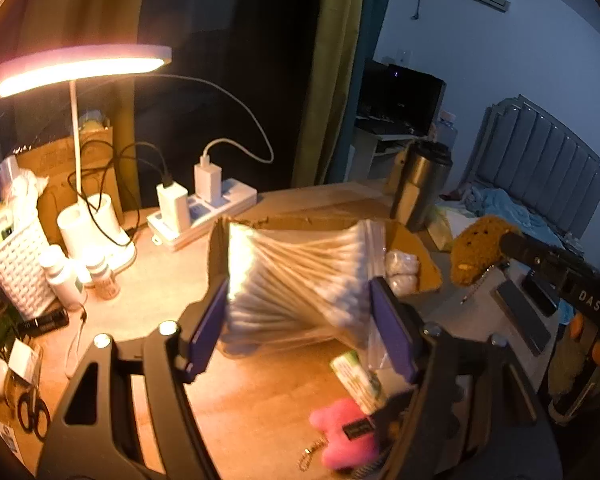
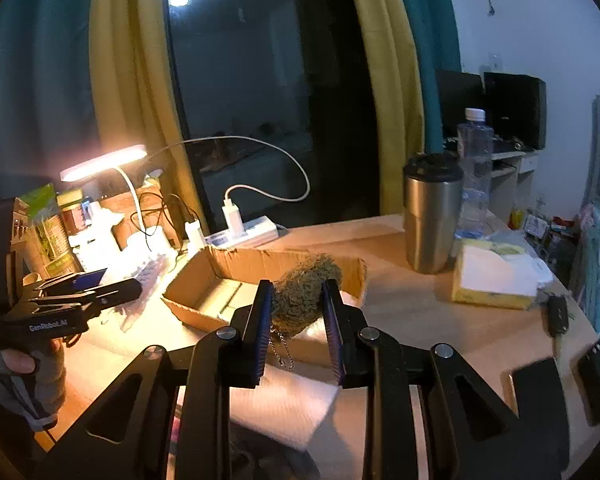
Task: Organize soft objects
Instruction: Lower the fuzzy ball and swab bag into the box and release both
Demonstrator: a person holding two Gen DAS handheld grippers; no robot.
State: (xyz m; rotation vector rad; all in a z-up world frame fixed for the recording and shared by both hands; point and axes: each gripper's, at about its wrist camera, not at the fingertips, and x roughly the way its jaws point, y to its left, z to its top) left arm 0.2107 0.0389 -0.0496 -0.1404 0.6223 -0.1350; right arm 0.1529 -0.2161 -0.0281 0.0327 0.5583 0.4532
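the left claw [image 1: 300, 320] is pinching a clear bag of cotton swabs [image 1: 300, 280], its two purple pads pressed against the bag's sides, the bag lifted off the table [image 1: 260, 400] in front of an open cardboard box [image 2: 204, 292]. the bag is blurred and lit brightly on its left side by the desk lamp [image 1: 80, 66]. the right claw [image 2: 298, 312] is pinching a shaggy brown plush toy [image 2: 304, 292], held over the near edge of the box, with a small ball chain [image 2: 284, 352] hanging below it. in the left wrist view the same plush [image 1: 476, 252] shows at the right, just beyond the box. a pink plush toy [image 1: 344, 436] with a chain lies on the table at the near edge, partly hidden behind the left claw's frame, beside a green and white packet [image 1: 356, 376]. white wrapped bundles [image 1: 400, 268] sit in the box's right end. a steel tumbler [image 2: 432, 212] stands on the far right of the table, with a yellow tissue pack [image 2: 496, 276] just to its right. a power strip [image 1: 204, 216] with chargers lies at the far left behind the box.
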